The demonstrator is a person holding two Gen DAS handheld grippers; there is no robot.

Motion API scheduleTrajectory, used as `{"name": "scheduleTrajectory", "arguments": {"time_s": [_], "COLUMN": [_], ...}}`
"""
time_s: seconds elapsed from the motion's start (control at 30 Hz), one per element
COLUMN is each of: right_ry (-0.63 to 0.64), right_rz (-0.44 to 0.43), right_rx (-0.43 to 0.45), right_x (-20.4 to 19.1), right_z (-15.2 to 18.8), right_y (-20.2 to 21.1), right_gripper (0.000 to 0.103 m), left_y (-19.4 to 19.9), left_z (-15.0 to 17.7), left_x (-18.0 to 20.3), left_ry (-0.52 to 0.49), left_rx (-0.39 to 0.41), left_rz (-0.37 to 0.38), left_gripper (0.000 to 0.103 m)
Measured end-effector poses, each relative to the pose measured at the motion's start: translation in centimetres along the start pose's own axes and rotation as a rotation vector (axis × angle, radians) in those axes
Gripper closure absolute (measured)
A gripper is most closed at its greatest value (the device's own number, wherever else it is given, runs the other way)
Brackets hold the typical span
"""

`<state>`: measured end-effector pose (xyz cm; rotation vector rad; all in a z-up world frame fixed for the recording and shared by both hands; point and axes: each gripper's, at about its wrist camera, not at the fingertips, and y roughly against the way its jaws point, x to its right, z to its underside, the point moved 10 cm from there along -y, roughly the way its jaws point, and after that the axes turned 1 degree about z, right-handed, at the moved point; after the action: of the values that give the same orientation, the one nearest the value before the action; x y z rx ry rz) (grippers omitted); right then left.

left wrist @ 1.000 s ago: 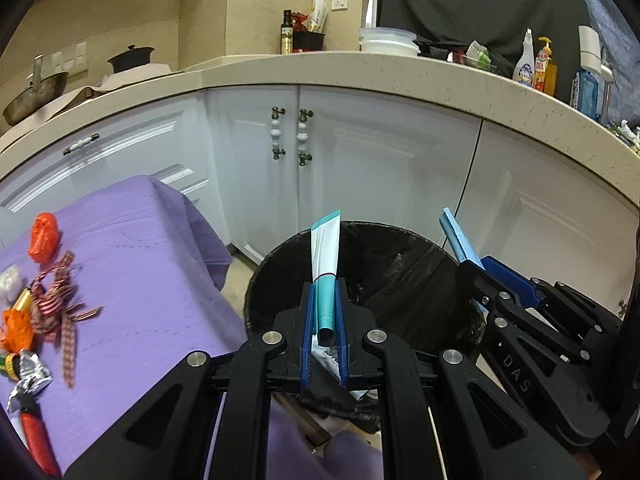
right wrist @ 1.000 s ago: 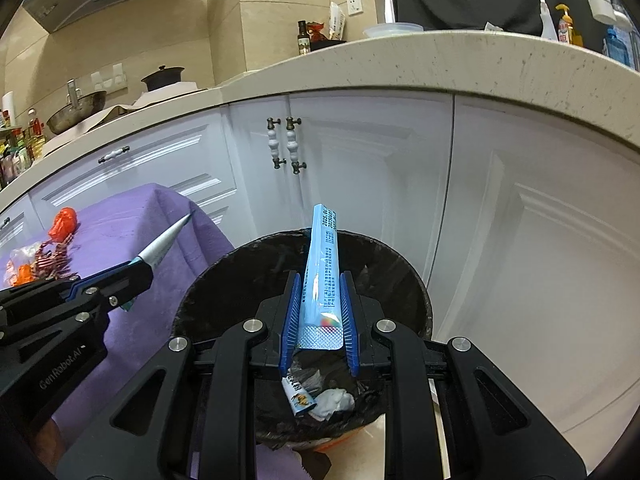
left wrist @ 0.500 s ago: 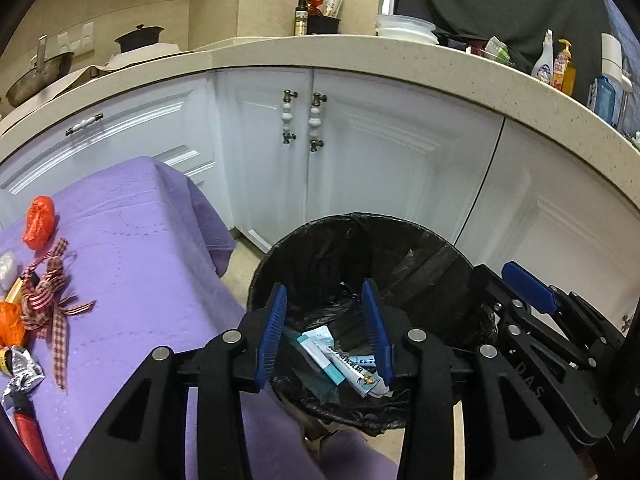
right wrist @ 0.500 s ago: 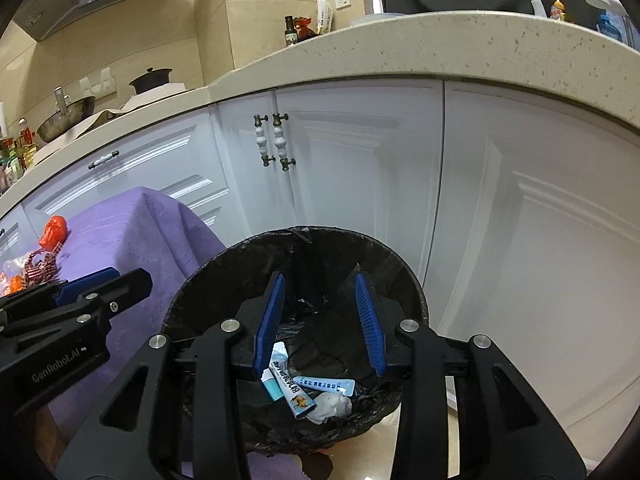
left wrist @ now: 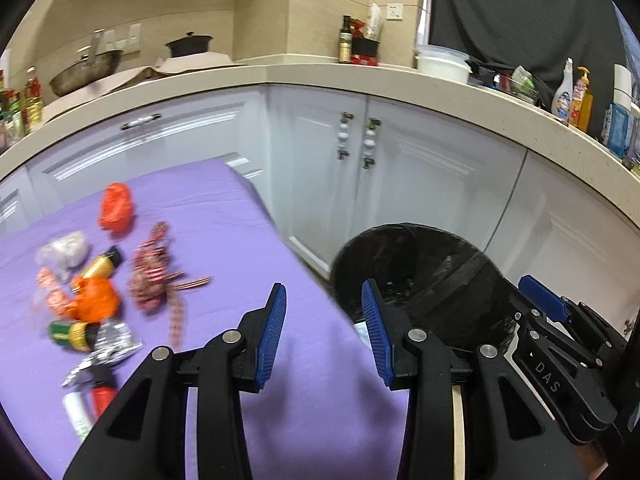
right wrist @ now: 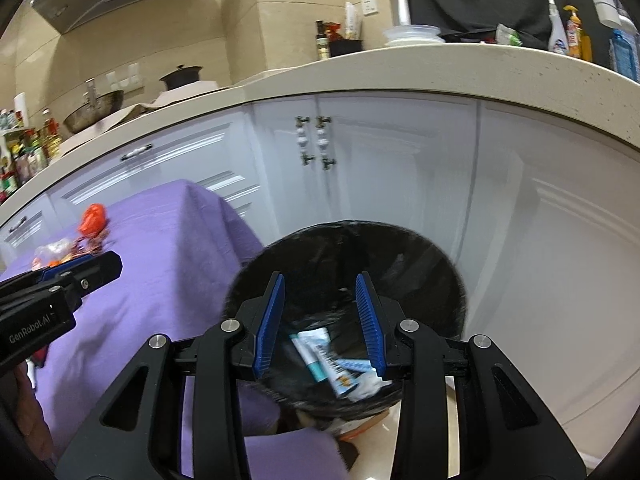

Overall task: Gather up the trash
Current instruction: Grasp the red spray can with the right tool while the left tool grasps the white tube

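- Left gripper [left wrist: 324, 334], jaws spread and empty, hangs over the purple worktop [left wrist: 224, 216] beside littered wrappers [left wrist: 92, 300].
- Right gripper [right wrist: 320, 320], jaws likewise spread, hovers above the bin [right wrist: 448, 276], tubes [right wrist: 320, 356] inside.
- Best next: single out one wrapper, pinch squarely.

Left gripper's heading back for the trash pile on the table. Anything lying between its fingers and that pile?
No. In the left wrist view, only bare purple cloth lies between the open left gripper and the trash pile.
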<state>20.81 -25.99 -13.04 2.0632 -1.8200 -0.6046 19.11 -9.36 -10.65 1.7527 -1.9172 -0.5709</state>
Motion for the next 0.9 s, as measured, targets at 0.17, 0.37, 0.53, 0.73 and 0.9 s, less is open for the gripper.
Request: {"name": "scheduleTrajectory", "arguments": {"time_s": [0.17, 0.37, 0.53, 0.73, 0.9], "right_ry": [0.029, 0.089, 0.147, 0.218, 0.266], "right_rz": [-0.066, -0.156, -0.234, -0.312, -0.363], "right_rx": [-0.014, -0.025, -0.038, -0.058, -0.08], "right_x": [-4.5, -10.8, -16.3, -22.0, -25.4], "right_z": [0.8, 1.6, 2.6, 4.2, 5.3], "right_y": [0.9, 1.9, 2.7, 3.4, 3.7], "right_gripper": [0.067, 0.067, 0.067, 0.067, 0.067], "left_y": [2.3, 5.0, 6.7, 8.6, 9.3], "left_z": [1.4, 3.2, 5.1, 7.4, 8.8], "left_x": [-4.4, -9.9, -14.5, -19.4, -22.1], "left_ry": [0.037, 0.089, 0.143, 0.193, 0.238], "left_rx": [-0.003, -0.001, -0.015, -0.027, -0.043], "left_rz": [-0.06, -0.138, -0.204, -0.277, -0.315], "left_gripper": [0.063, 0.063, 0.063, 0.063, 0.063]}}
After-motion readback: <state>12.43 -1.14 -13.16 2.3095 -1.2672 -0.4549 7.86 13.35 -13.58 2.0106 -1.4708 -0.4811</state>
